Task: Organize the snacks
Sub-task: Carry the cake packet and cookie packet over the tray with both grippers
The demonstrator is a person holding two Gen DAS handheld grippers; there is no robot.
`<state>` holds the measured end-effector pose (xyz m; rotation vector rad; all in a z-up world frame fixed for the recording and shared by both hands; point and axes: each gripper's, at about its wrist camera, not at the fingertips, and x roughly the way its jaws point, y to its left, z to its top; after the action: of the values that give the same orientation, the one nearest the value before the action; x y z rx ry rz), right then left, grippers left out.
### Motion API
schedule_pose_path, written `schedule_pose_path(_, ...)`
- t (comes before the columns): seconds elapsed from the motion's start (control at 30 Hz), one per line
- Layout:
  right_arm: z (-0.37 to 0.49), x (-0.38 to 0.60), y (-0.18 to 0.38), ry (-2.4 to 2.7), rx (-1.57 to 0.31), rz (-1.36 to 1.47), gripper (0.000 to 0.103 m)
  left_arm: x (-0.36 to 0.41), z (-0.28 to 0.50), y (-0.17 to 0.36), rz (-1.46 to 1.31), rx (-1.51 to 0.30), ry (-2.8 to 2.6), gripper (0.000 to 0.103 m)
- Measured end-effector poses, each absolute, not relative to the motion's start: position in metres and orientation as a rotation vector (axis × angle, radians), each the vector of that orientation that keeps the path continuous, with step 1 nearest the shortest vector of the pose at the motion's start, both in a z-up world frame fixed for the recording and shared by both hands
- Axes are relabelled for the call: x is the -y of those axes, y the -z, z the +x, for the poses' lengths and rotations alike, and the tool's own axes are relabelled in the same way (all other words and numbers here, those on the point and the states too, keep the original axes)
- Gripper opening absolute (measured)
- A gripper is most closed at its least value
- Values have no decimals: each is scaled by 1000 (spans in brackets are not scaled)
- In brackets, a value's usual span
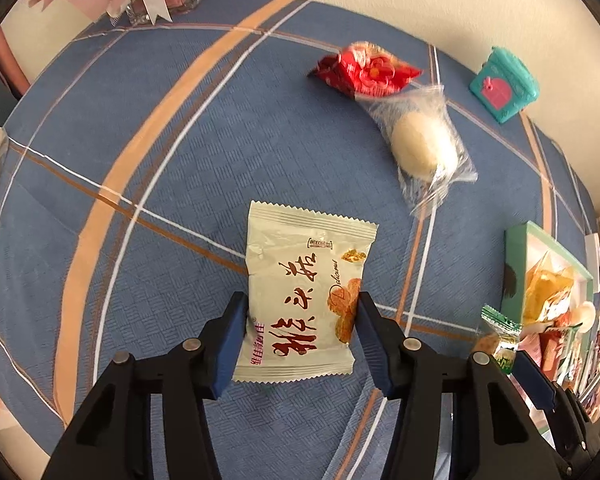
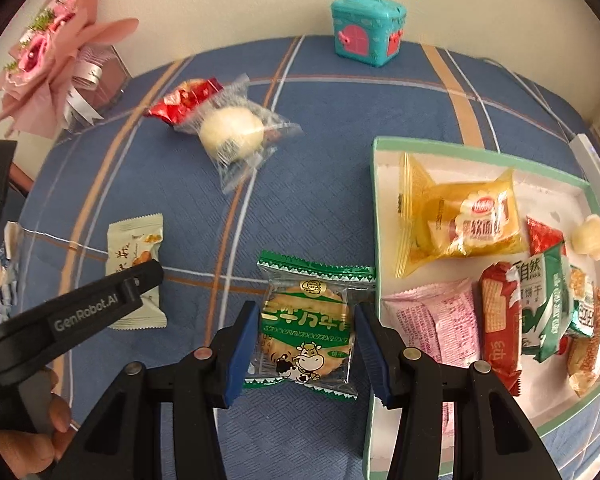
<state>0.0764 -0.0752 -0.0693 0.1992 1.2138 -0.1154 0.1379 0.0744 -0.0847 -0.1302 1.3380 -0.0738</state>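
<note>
A cream snack packet with red Chinese lettering lies on the blue plaid tablecloth between the pads of my left gripper, whose jaws touch its two sides. It also shows in the right wrist view. A green cracker packet with a cow picture lies between the pads of my right gripper, right beside the tray's left wall. A clear-wrapped pale bun and a red packet lie farther back. The green-rimmed white tray holds several snacks.
A teal toy house box stands at the table's far edge by the wall. A pink flower bouquet in a clear holder stands at the far left. A white device with a cable lies past the tray.
</note>
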Motion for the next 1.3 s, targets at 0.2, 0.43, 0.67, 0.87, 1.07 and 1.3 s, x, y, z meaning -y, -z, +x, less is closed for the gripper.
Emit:
schedule_pose_path(0.2,67,79,39,92,-1155,224,52,-77,132,52,-138,-1256,66,55)
schedule_pose_path(0.43,72,81,14,77,-1078,250,52,-78,125,18,-123,-1172,54,56)
schedule_pose_path(0.67,69,94,9,88,-1079,273,52,-65,126,7,-84,-1134,56,56)
schedule_pose_path(0.87,65,121,12,139,-1084,314,52,-35,122,8,-47,-1139,109,56)
schedule_pose_path(1.07,56,162,12,210,-1078,384,52,2,114,7,-5,-1144,199,56)
schedule_pose_path(1.3,38,218,9,330,-1069,452,52,42,104,9,21,-1161,302,56)
